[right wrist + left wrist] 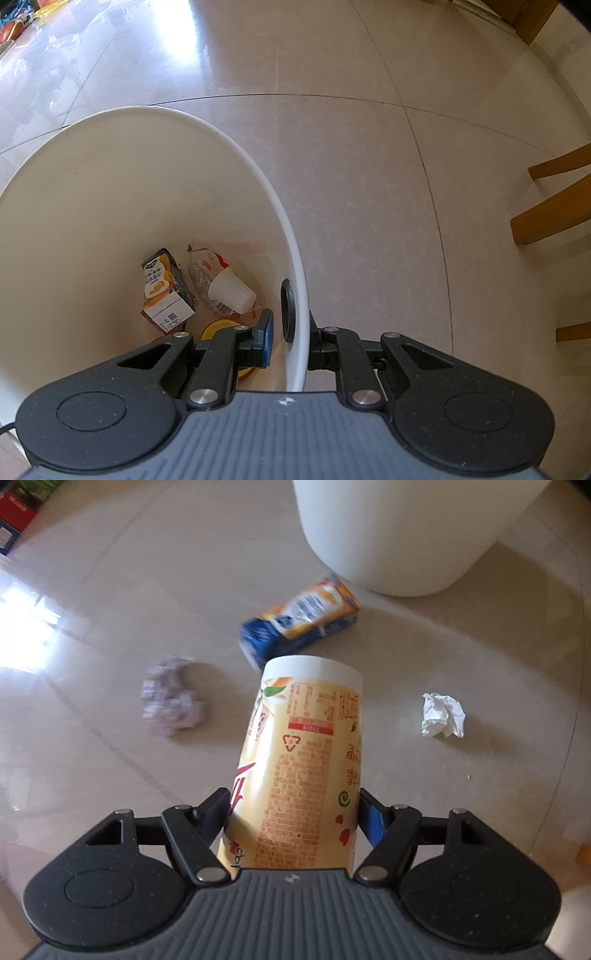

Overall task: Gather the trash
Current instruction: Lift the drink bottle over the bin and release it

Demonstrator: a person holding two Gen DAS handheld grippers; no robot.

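Left gripper (293,812) above glossy tile floor (443,794)

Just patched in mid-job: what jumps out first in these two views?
The tall yellow printed cup fills the middle of the left wrist view, clamped between the left gripper jaws above the floor. Behind it, an orange-and-blue carton lies beside the white bin, between a crumpled printed paper ball and a white tissue wad. The right gripper pinches the bin's rim, with trash already inside.
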